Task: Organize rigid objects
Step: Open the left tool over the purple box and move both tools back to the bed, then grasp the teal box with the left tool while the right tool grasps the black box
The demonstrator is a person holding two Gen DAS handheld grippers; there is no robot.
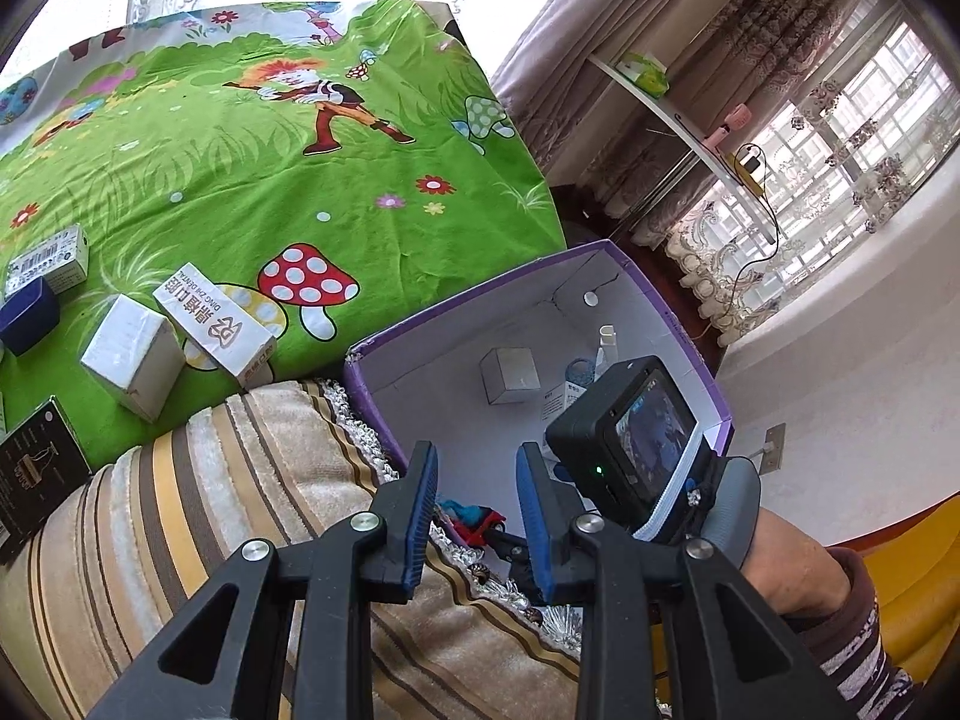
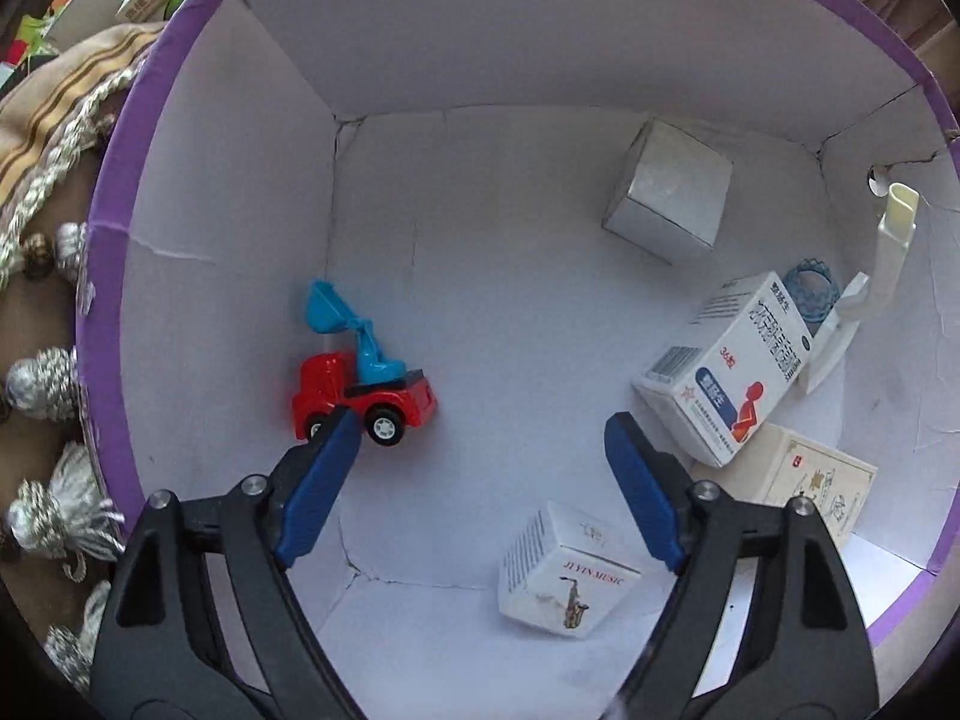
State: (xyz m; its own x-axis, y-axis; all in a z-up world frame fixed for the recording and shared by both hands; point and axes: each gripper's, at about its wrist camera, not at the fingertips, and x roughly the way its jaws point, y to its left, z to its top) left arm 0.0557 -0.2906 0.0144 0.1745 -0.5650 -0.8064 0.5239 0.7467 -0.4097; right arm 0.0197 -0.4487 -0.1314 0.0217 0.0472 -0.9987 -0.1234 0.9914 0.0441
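Observation:
A purple-rimmed white cardboard box (image 1: 384,420) (image 2: 540,48) sits beside a striped cushion. Inside lie a red and blue toy truck (image 2: 360,384) (image 1: 474,522), a silver cube box (image 2: 669,189) (image 1: 510,375), a medicine box (image 2: 726,366), a saxophone-print box (image 2: 564,576), a cream box (image 2: 810,486) and a white plastic piece (image 2: 882,276). My right gripper (image 2: 480,438) is open and empty above the box floor, just right of the truck; its camera (image 1: 630,438) shows in the left wrist view. My left gripper (image 1: 477,480) is open and empty over the cushion's edge.
On the green cartoon bedsheet (image 1: 300,180) lie several small boxes: a white one (image 1: 135,357), a dental carton (image 1: 216,324), a navy one (image 1: 27,315), a barcode box (image 1: 51,258) and a black box (image 1: 33,468). The striped cushion (image 1: 240,510) has tassels (image 2: 48,372).

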